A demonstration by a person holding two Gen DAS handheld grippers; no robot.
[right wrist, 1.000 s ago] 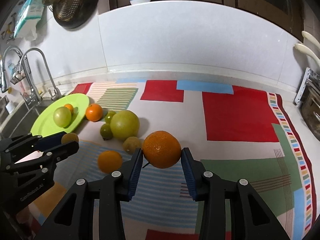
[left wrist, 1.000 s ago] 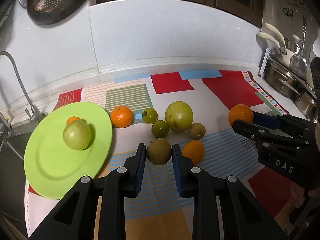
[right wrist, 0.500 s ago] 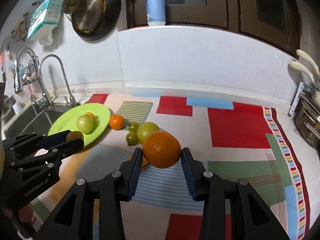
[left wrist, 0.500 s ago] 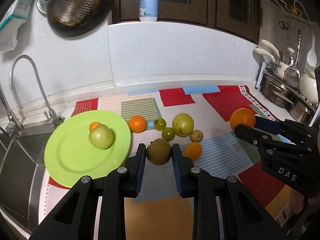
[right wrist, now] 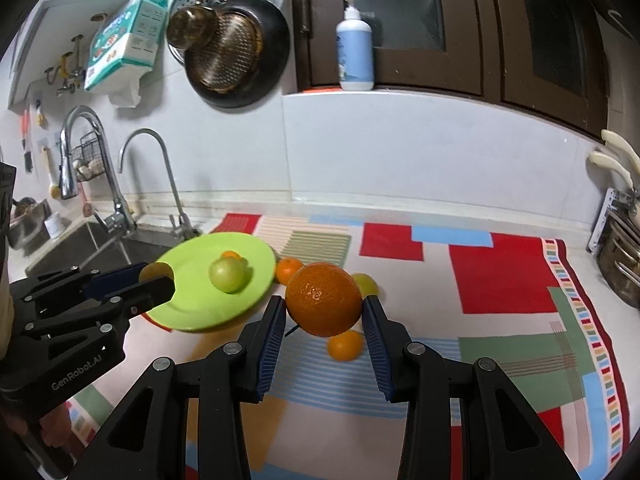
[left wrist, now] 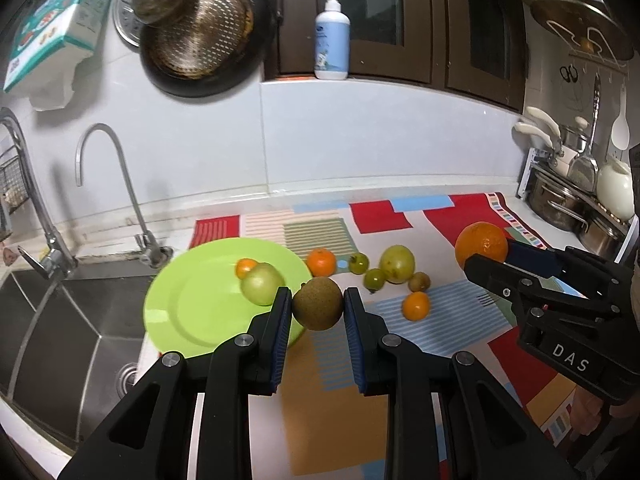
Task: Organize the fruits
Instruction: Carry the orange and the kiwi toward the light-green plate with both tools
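— Kitchen counter under a patchwork cloth point(left wrist: 460, 344), sink point(left wrist: 72, 320) at the left. Which step is this?

— Carrying, I'd say. The left gripper point(left wrist: 318, 312) is clamped on a brown kiwi point(left wrist: 318, 303), held above the near edge of the green plate point(left wrist: 188, 312). The right gripper point(right wrist: 324, 312) grips a big orange point(right wrist: 323, 299) over the cloth.

— And the plate?

— It holds a green apple point(left wrist: 262, 283) with a small tangerine point(left wrist: 245, 267) behind. Six fruits lie loose to its right.

— Next?

— Probably lowering each fruit onto bare plate, clear of the apple, before the jaws part, or they could roll.
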